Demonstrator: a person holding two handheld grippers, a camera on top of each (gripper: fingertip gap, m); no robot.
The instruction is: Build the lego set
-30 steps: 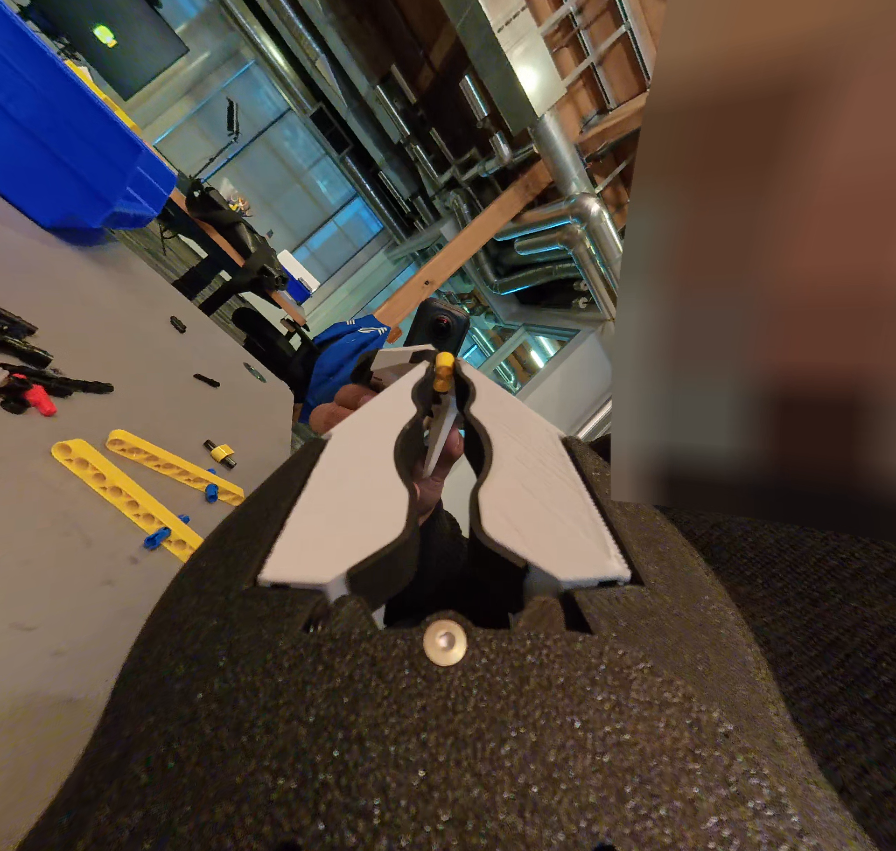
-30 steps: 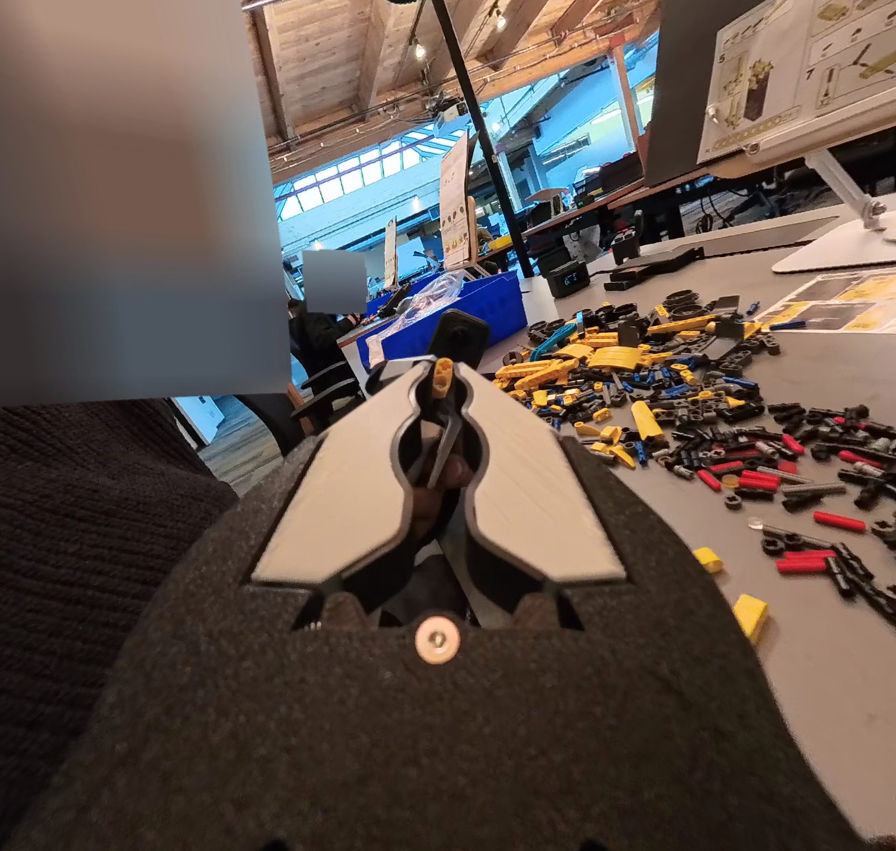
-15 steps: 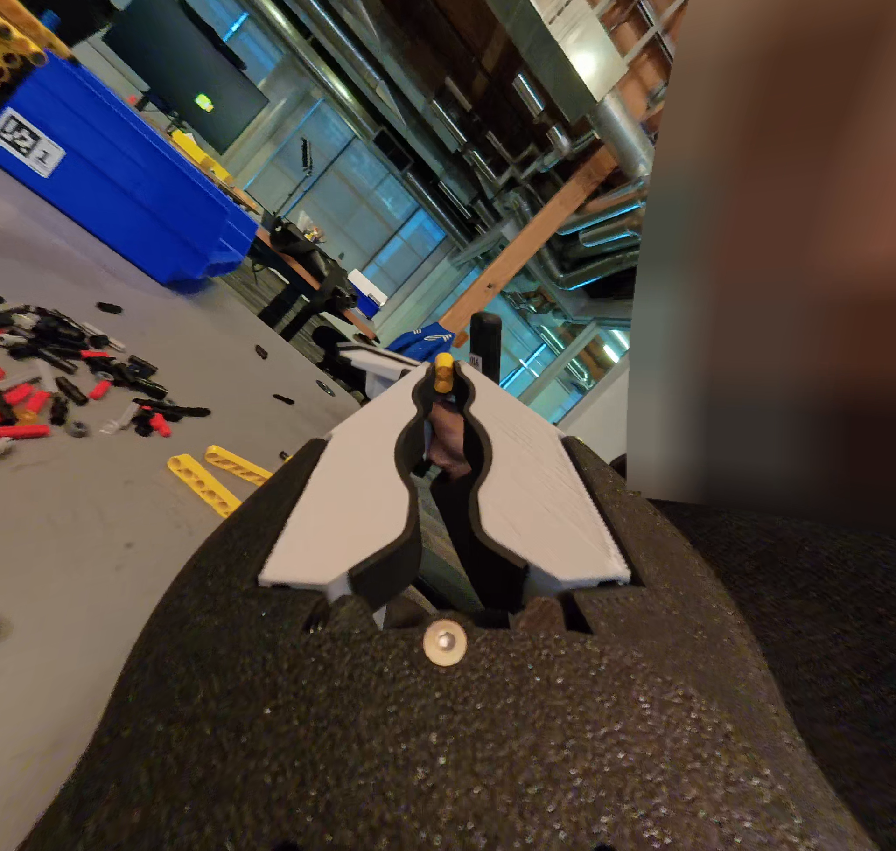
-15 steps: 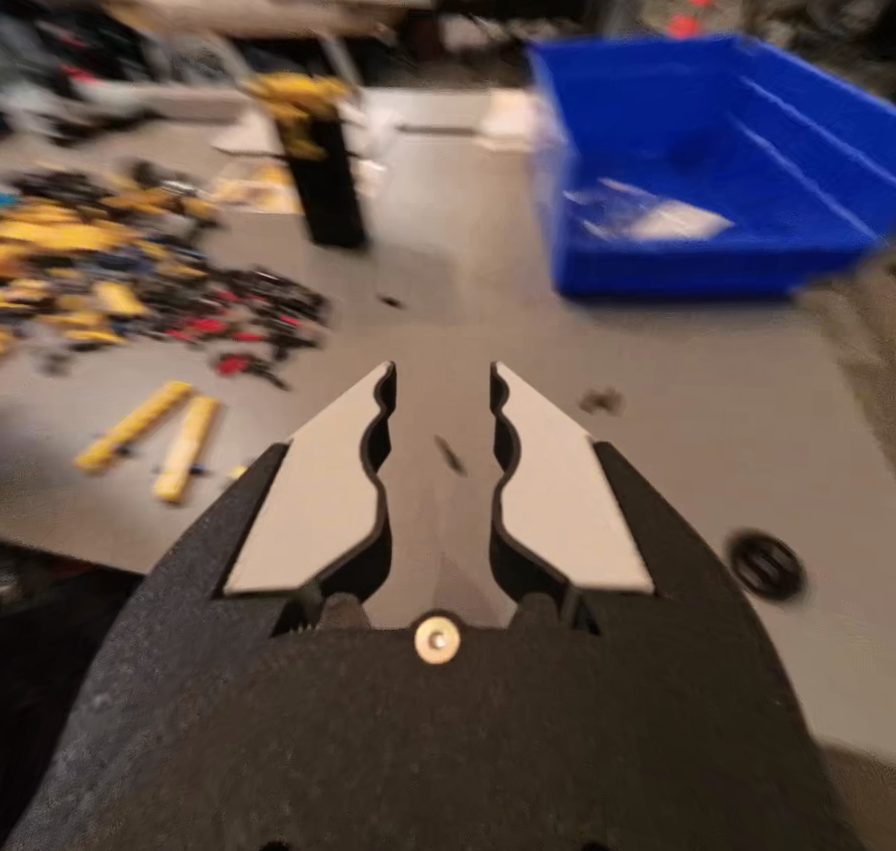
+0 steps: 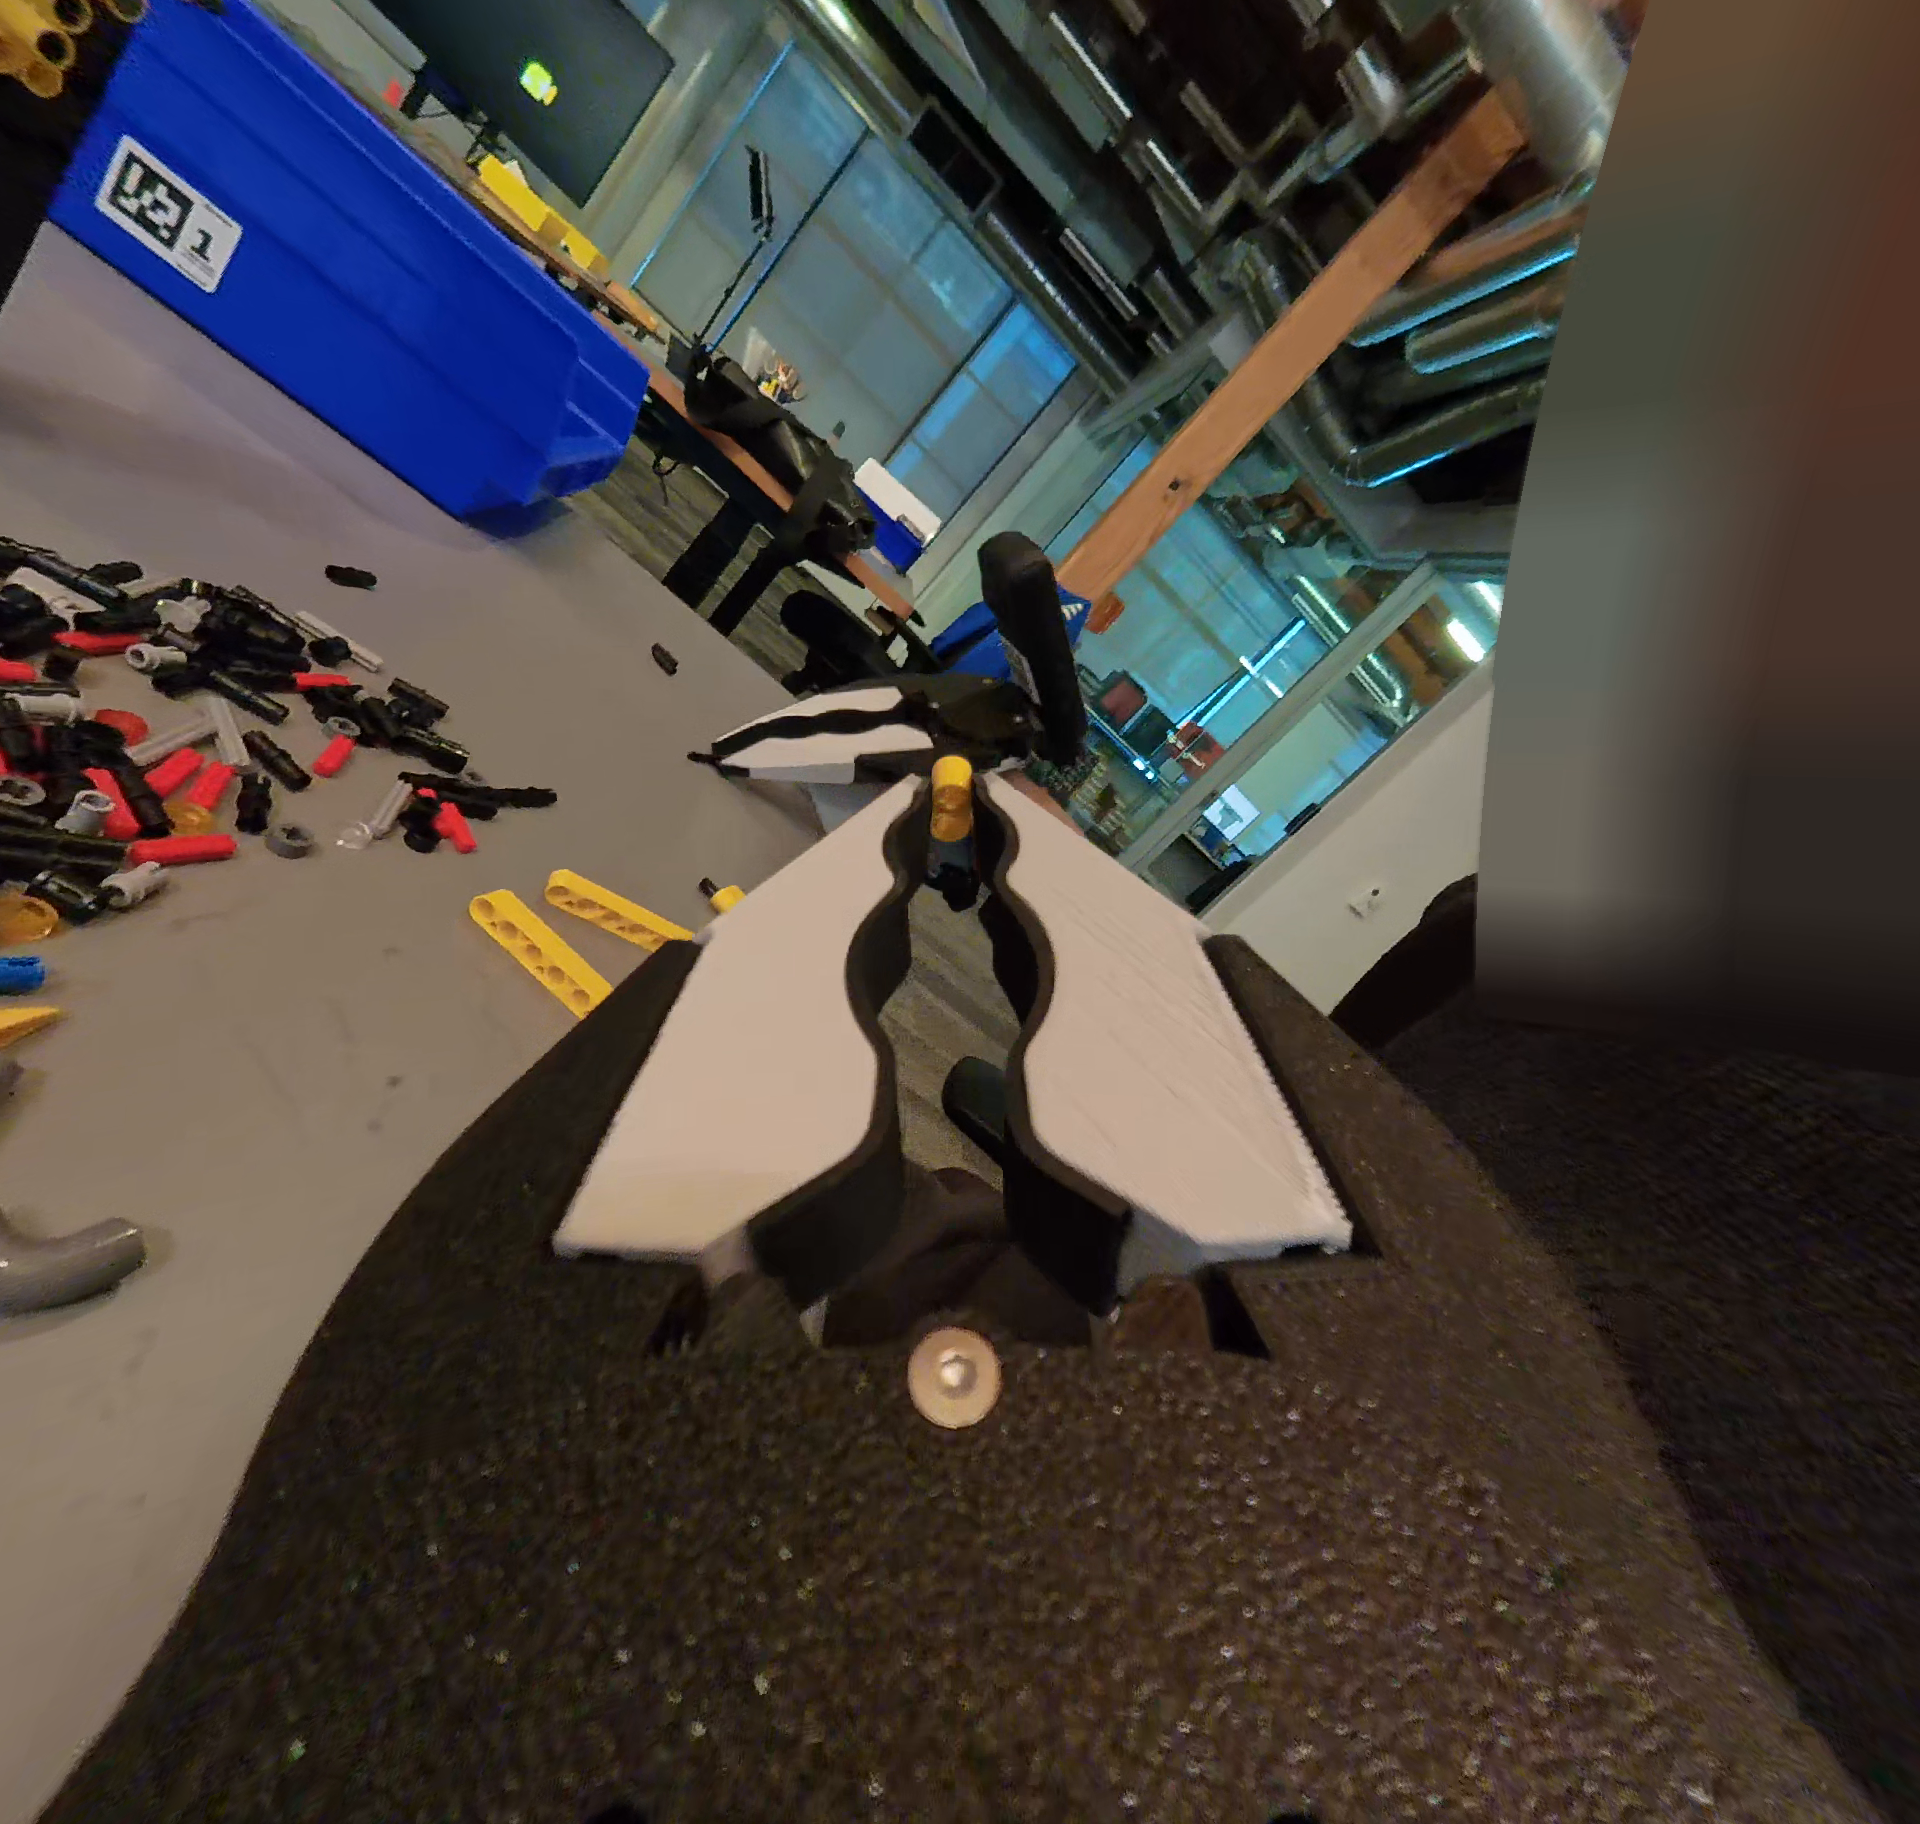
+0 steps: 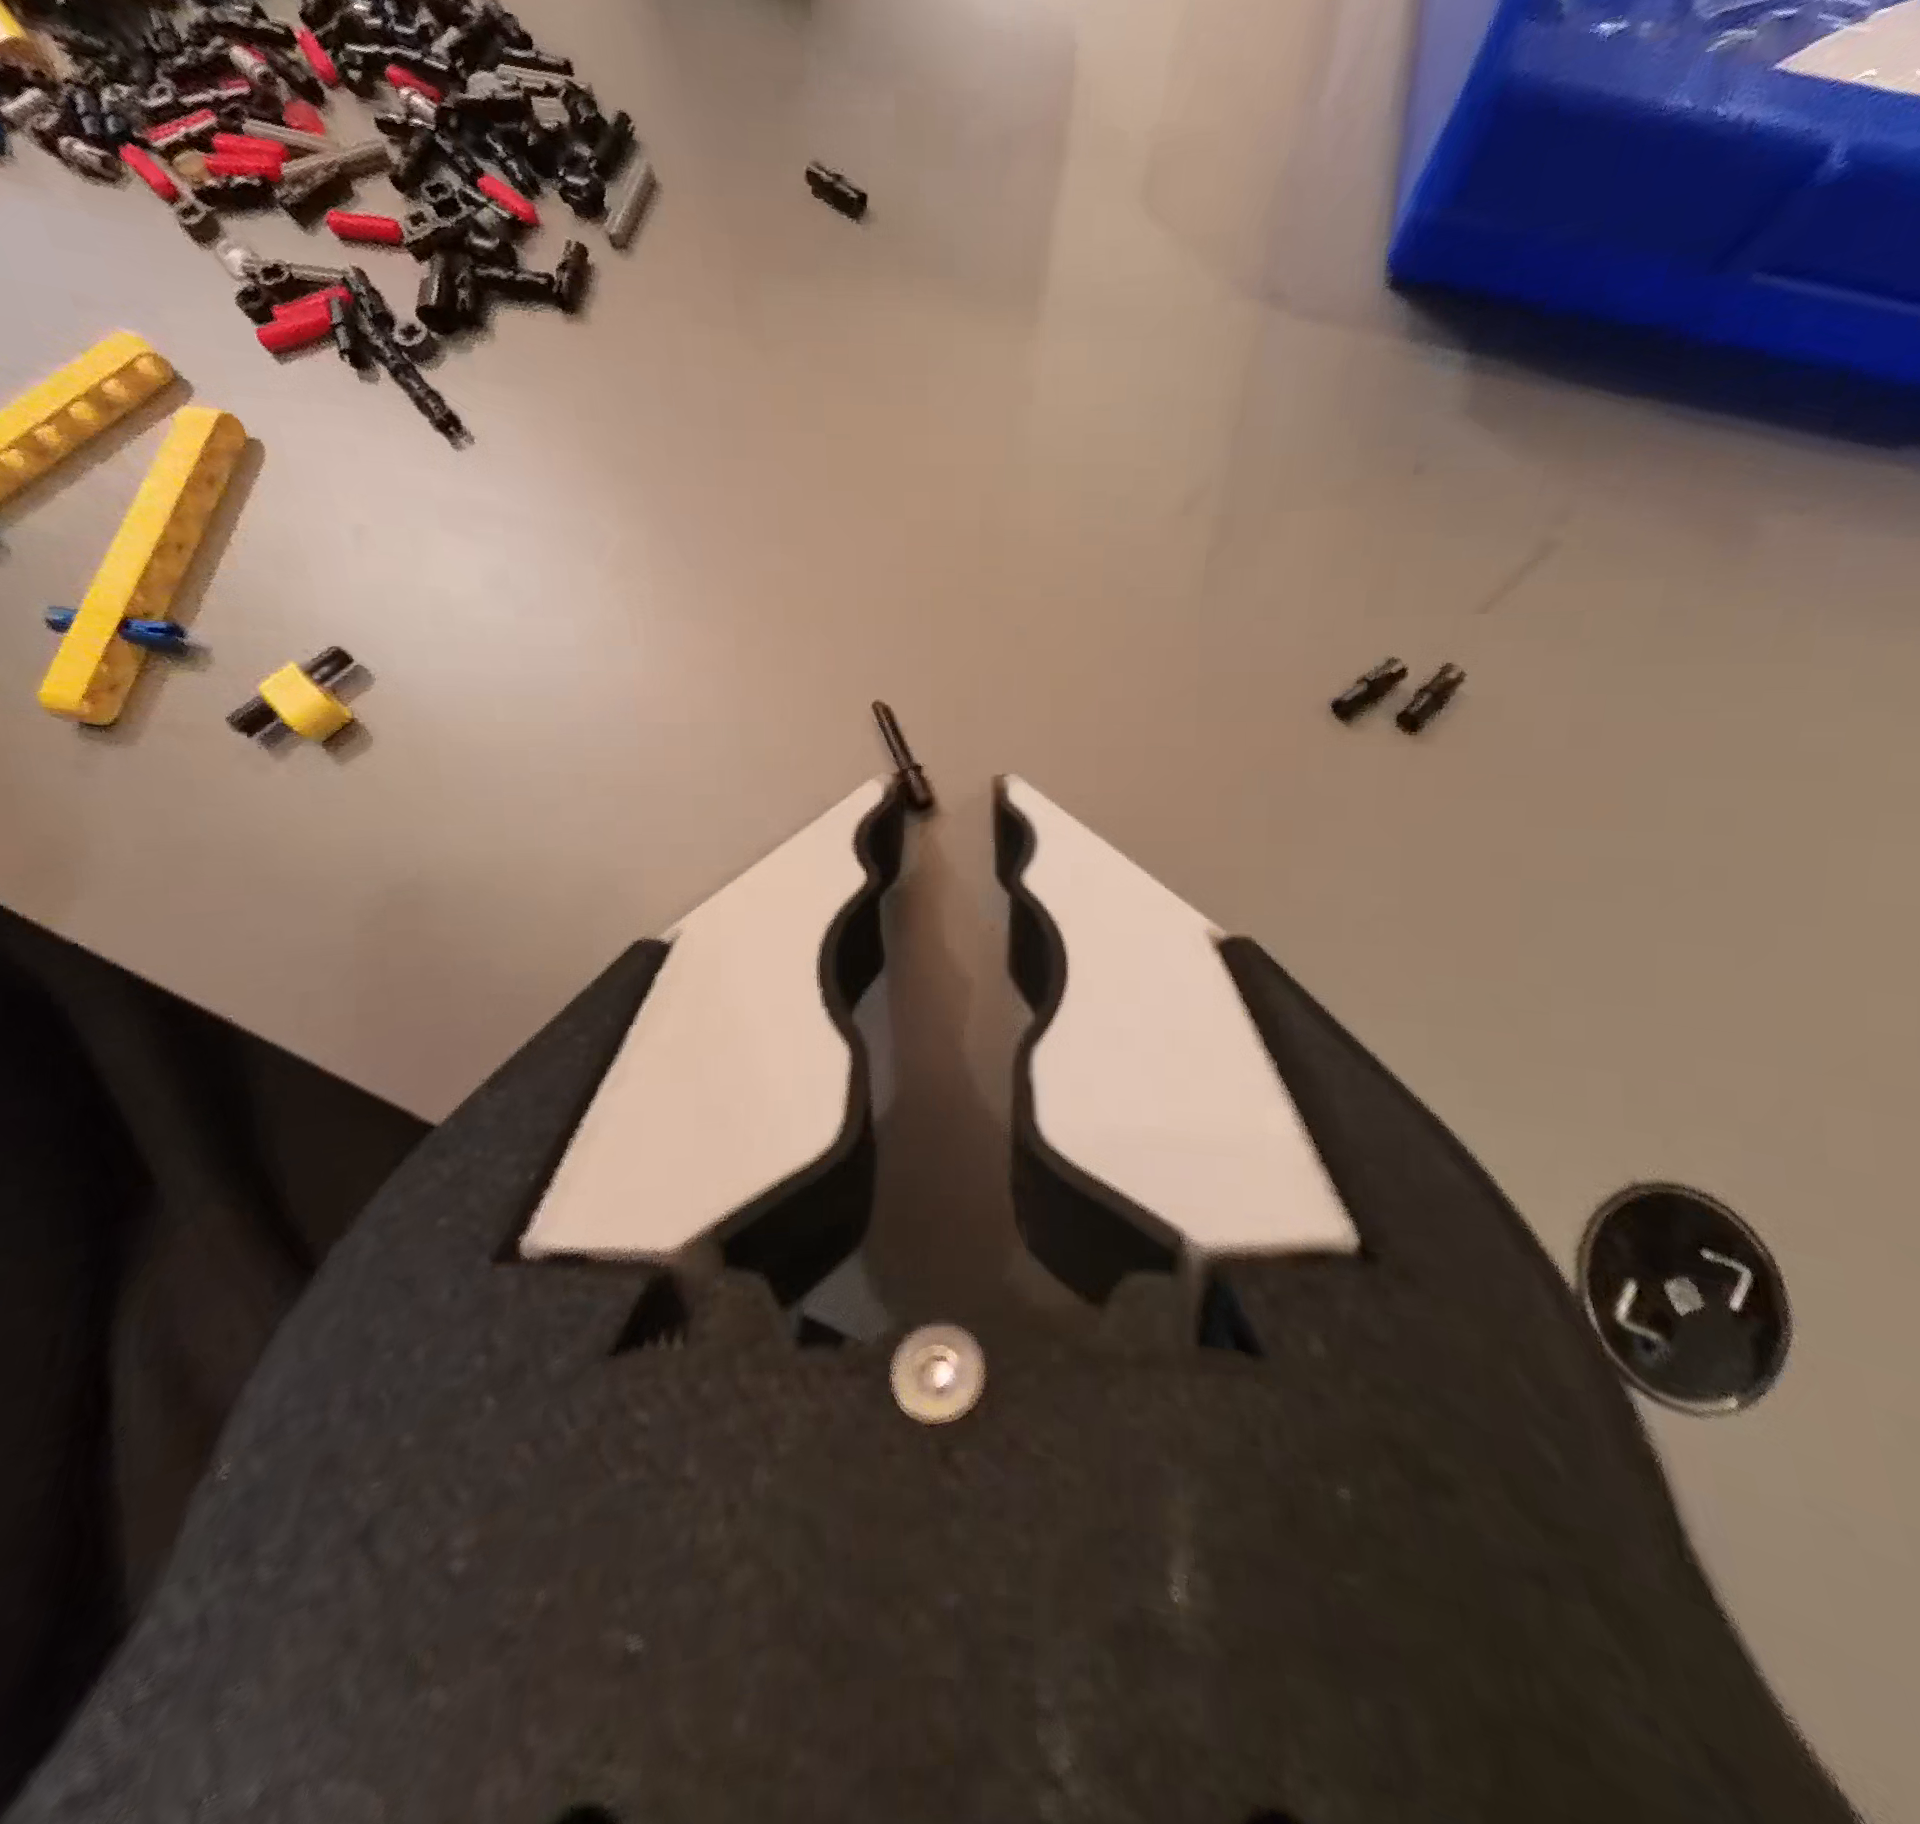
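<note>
Between its closed fingertips, left gripper (image 5: 951,787) pinches a small yellow pin (image 5: 950,806), raised off the grey bench (image 5: 312,1047). Right gripper (image 6: 943,787): jaws apart, empty, low over bench; thin black pin (image 6: 900,754) just beside its left tip. Further left: two yellow beams (image 6: 145,548), heap of black and red pins (image 6: 364,143). Far right: blue bin (image 6: 1683,153); its white label (image 5: 166,213) carries print, not transcribed.

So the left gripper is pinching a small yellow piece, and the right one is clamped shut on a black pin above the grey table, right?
Not quite. The right wrist view shows the right gripper open, its jaws apart and holding nothing; a small black pin lies on the grey table by the tip of one finger. The left gripper is indeed shut on the small yellow piece.
</note>
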